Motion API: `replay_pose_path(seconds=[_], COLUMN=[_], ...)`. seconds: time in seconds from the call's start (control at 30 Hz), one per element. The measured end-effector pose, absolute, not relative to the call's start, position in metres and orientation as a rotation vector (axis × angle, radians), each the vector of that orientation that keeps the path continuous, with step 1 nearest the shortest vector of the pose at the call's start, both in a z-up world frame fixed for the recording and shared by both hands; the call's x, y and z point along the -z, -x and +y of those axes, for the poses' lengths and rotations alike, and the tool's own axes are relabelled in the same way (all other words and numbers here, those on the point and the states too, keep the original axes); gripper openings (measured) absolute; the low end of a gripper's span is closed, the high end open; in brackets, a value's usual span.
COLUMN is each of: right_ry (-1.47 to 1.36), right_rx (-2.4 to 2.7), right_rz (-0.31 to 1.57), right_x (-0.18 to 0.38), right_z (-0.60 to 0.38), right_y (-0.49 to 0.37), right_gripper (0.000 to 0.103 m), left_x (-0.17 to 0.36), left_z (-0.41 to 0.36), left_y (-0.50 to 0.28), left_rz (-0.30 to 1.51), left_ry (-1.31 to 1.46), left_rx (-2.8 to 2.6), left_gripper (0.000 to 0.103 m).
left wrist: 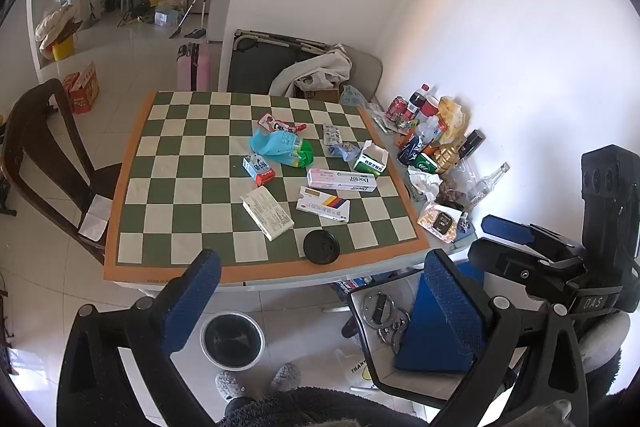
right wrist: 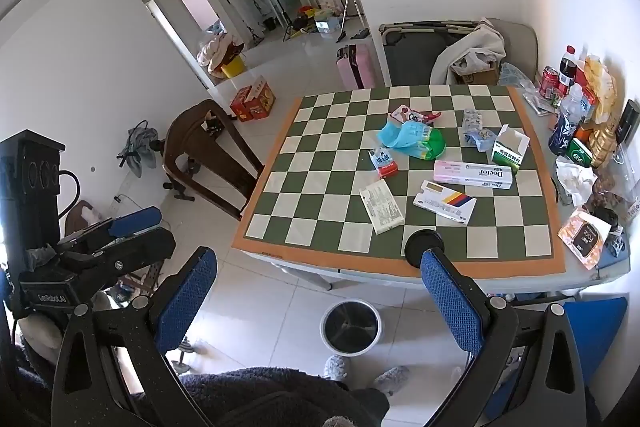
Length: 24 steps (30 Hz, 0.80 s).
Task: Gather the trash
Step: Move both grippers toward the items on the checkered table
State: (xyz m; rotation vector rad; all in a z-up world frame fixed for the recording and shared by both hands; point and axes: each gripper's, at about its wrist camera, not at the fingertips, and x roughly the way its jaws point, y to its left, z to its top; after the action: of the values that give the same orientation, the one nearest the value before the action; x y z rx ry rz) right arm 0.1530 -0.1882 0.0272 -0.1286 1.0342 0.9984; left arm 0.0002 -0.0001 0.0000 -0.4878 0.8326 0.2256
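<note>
Both hand-held grippers hang back from the near edge of a table covered by a green-and-cream checkered mat (left wrist: 180,195), their blue-padded fingers spread wide and holding nothing. The left gripper (left wrist: 320,303) and the right gripper (right wrist: 320,303) each frame the same scatter of trash ahead and above them on the mat: a black round lid (left wrist: 321,247) at the near edge, a white leaflet-printed box (left wrist: 267,213), a box with red, yellow and blue stripes (left wrist: 323,206), a long pink "Doctor" carton (left wrist: 342,180), an open green-and-white carton (left wrist: 370,157), a small blue-and-red carton (left wrist: 259,169) and a crumpled blue-and-green wrapper (left wrist: 282,146). The waste bin (left wrist: 233,341) stands on the floor below the table edge, between the table and the person's slippers (it appears lined in black and shows nothing inside). The lid is the closest item, lying just forward of both tools; in the right wrist view it sits directly above the tip of that gripper's right-hand finger (right wrist: 450,291), which suggests the right gripper has the shorter, straighter reach. The lid has no long axis to align with, but the leaflet-printed box behind it runs diagonally, near-right to far-left, so a grasp there would likely need the jaws turned across its narrow width. A separate clutter of bottles and packets along the wall side (left wrist: 434,143) lies off the mat.
</note>
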Motion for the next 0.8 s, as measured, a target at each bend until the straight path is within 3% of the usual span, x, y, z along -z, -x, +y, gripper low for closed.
replay_pose_path(seconds=[0.8], right_ry=[0.119], right_rx=[-0.983], right_rz=[1.038], right_x=[-0.0249], right_z=[-0.1877], right_y=[-0.1541], right_gripper=[0.103], left_x=[0.0014], left_z=[0.0057], left_y=[-0.0055], left_rz=[0.855], left_ry=[0.411], left_rx=[-0.319], left_gripper=[0.103])
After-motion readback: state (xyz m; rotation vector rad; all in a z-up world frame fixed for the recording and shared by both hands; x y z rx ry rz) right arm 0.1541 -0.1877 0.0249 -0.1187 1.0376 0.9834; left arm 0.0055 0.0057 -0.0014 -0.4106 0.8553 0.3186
